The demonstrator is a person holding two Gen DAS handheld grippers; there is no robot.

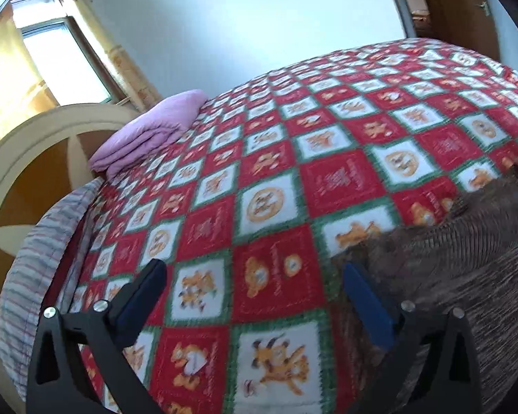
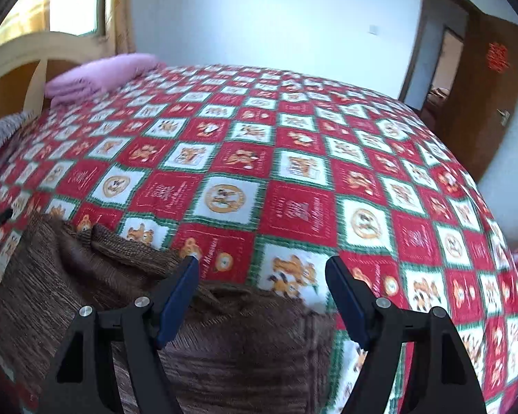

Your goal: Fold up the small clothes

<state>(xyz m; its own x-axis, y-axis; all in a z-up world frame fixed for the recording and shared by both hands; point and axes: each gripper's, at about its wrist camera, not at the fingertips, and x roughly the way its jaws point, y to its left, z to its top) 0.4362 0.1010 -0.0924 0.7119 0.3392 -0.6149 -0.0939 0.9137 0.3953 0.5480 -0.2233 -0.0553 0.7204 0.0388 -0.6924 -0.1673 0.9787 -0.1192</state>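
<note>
brown garment [image 2: 224, 345], open right tool [image 2: 262, 269], checkered bedspread [image 2: 293, 179]

On the bed [image 2: 293, 179] before you, the sweater [image 2: 96, 296] lies near at seven o'clock. The folded blanket [image 2: 96, 74] sits far at eleven o'clock, by the headboard [image 2: 13, 58]; the door [image 2: 480, 103] stands at two.

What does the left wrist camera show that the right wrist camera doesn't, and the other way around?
Only the left wrist view shows the bright window clearly beside its curtain, and the striped pillow at full length along the bed edge.

Only the right wrist view shows the open doorway, the red decoration on the door, and the brown knitted garment almost whole.

Both show the red checkered blanket, the folded pink blanket, the headboard, and open fingers with nothing between them.
</note>
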